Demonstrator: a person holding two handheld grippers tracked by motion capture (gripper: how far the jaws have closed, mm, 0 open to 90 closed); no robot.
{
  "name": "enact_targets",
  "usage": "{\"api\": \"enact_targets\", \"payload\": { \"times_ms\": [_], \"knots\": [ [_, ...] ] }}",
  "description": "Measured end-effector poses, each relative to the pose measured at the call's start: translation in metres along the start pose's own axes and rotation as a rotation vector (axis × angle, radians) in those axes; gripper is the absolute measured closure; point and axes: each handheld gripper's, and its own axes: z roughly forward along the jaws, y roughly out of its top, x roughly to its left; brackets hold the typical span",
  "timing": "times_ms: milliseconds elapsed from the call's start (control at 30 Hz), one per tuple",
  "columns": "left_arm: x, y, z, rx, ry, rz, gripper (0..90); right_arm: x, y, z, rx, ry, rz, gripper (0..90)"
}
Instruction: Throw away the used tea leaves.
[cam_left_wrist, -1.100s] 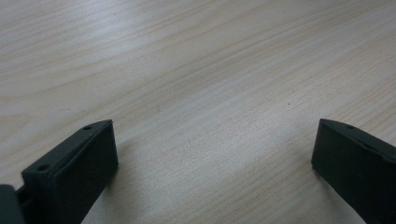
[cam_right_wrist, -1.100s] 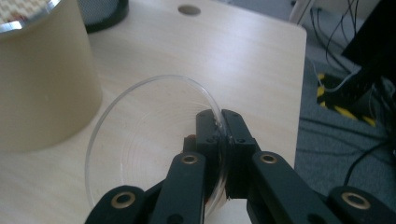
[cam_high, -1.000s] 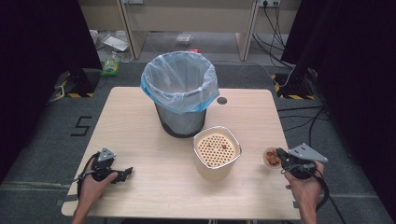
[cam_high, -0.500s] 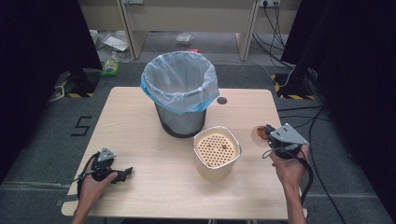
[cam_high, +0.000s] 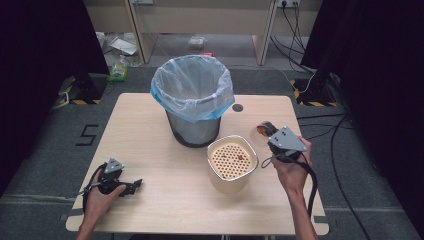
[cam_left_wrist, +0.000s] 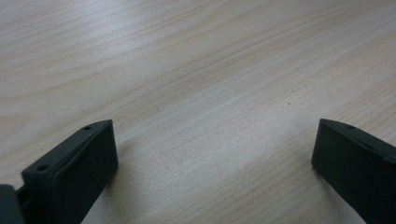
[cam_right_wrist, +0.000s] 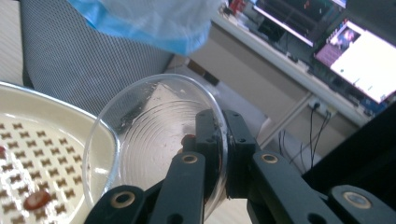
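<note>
My right gripper (cam_high: 266, 131) (cam_right_wrist: 215, 140) is shut on the rim of a clear glass dish (cam_right_wrist: 149, 135) (cam_high: 260, 134). It holds the dish tilted in the air just right of a cream perforated strainer bowl (cam_high: 232, 162) (cam_right_wrist: 28, 154). A small red-brown piece (cam_right_wrist: 188, 138) sits in the dish by the jaws. Another piece (cam_right_wrist: 36, 199) (cam_high: 240, 157) lies on the strainer. Behind the strainer stands a grey mesh bin (cam_high: 192, 95) (cam_right_wrist: 84, 56) lined with a blue-white bag (cam_right_wrist: 154, 23). My left gripper (cam_high: 131, 186) (cam_left_wrist: 215, 154) rests open on the wooden table (cam_left_wrist: 196, 70), nothing between its jaws.
The table (cam_high: 145, 125) has a round cable hole (cam_high: 238, 107) behind the bin. Cables (cam_high: 345, 150) trail on the floor to the right. Wooden furniture legs and litter (cam_high: 195, 42) lie beyond the table's far edge.
My right gripper has lifted the glass dish from the table's right side and carried it forward and left, tilting it beside the strainer. The left gripper has stayed still.
</note>
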Motion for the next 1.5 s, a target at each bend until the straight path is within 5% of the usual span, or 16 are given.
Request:
{"api": "enact_targets", "payload": {
  "times_ms": [167,367,533,633,733,833,967,1033,1233,1433,1500],
  "knots": [
    [0.0,0.0,0.0,0.0,0.0,0.0,0.0,0.008,0.011,0.007,-0.045,0.034,-0.05,86.6],
    [0.0,0.0,0.0,0.0,0.0,-0.001,0.0,0.021,0.025,0.01,-0.129,-0.005,-0.171,86.9],
    [0.0,0.0,0.0,0.0,0.0,-0.001,0.0,0.04,0.024,0.01,-0.182,-0.056,-0.333,86.9],
    [0.0,0.0,0.0,0.0,0.0,0.0,0.0,0.05,0.021,0.008,-0.207,-0.087,-0.381,87.1],
    [0.0,0.0,0.0,0.0,0.0,0.0,0.0,0.06,0.017,0.01,-0.198,-0.132,-0.506,87.4],
    [0.0,0.0,0.0,0.0,0.0,0.0,0.0,0.065,0.018,0.01,-0.225,-0.144,-0.552,87.6],
    [0.0,0.0,0.0,0.0,0.0,0.0,0.0,0.071,0.015,0.012,-0.238,-0.159,-0.595,87.7],
    [0.0,0.0,0.0,0.0,0.0,0.0,0.0,0.069,0.01,0.017,-0.201,-0.153,-0.581,87.6],
    [0.0,0.0,0.0,0.0,0.0,0.0,0.0,0.065,0.009,0.013,-0.224,-0.19,-0.596,87.7],
    [0.0,0.0,0.0,0.0,0.0,0.0,0.0,0.077,0.012,0.01,-0.279,-0.212,-0.696,88.0],
    [0.0,0.0,0.0,0.0,0.0,0.0,0.0,0.077,0.008,0.013,-0.244,-0.221,-0.677,87.9]
  ]
}}
